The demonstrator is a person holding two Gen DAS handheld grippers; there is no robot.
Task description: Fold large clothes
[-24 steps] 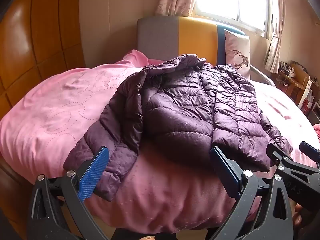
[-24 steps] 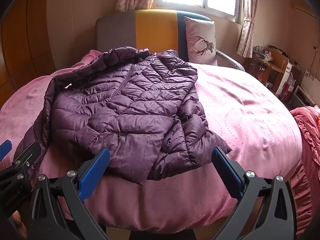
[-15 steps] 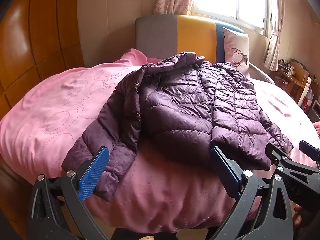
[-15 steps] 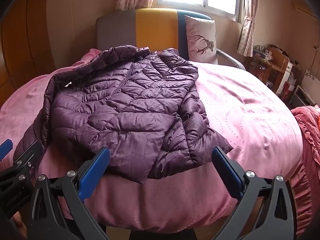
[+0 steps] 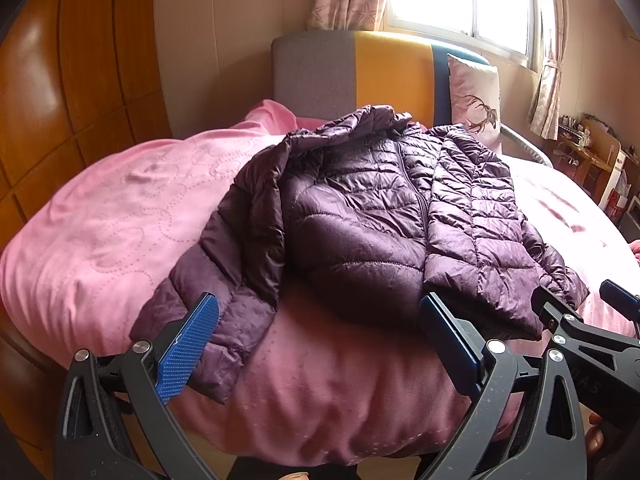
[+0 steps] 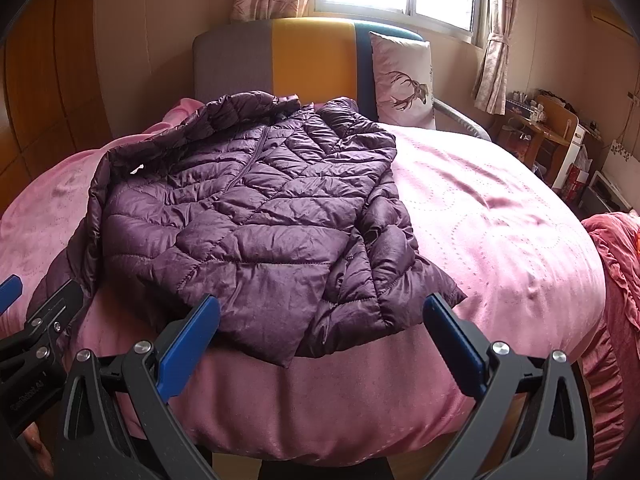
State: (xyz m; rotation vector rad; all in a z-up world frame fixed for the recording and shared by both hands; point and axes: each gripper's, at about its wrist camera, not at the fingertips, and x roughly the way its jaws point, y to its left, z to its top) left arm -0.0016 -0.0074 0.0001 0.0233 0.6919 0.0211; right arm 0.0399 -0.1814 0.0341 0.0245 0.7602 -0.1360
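Observation:
A dark purple quilted puffer jacket (image 5: pixel 360 216) lies front up on the pink bed, hood toward the headboard, hem toward me. It also shows in the right wrist view (image 6: pixel 256 216). Its left sleeve (image 5: pixel 208 320) lies along the near left edge; the right sleeve (image 6: pixel 400 280) is bent over the body. My left gripper (image 5: pixel 320 344) is open and empty, just short of the hem and the left cuff. My right gripper (image 6: pixel 320 336) is open and empty, just short of the hem's right corner. Each gripper shows at the edge of the other's view.
The pink quilted bedspread (image 6: pixel 500 220) covers the bed. A grey, yellow and blue headboard (image 6: pixel 304 56) and a deer-print pillow (image 6: pixel 404 80) stand at the far end. A wooden wardrobe (image 5: pixel 52 100) is at the left, a cluttered desk (image 6: pixel 548 128) at the right.
Both grippers have moved slightly closer to the jacket's hem and stay open. The jacket has not moved.

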